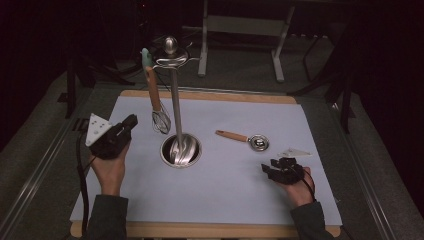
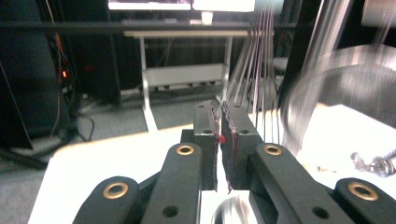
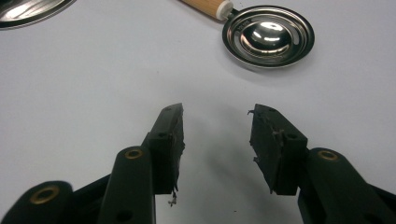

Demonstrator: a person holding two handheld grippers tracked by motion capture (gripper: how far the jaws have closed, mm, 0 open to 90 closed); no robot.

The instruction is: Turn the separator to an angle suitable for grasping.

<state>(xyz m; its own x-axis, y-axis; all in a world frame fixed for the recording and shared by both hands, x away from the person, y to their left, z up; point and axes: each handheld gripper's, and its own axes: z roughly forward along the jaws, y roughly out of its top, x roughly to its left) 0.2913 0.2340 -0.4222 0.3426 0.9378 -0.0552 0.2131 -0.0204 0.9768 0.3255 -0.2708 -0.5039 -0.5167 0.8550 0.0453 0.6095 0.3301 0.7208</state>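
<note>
Just right of left claw [image 1: 131, 121]: whisk [image 1: 160, 120]

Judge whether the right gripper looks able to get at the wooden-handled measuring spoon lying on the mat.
Probably yes: the right gripper stands open, and only bare mat lies between it and the measuring spoon ahead.

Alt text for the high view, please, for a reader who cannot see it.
A whisk with a wooden handle hangs from a steel utensil stand on a pale mat. A small wooden-handled metal scoop lies to the stand's right. The left claw, held in a hand, sits beside the stand; the right claw rests open below the scoop.
</note>
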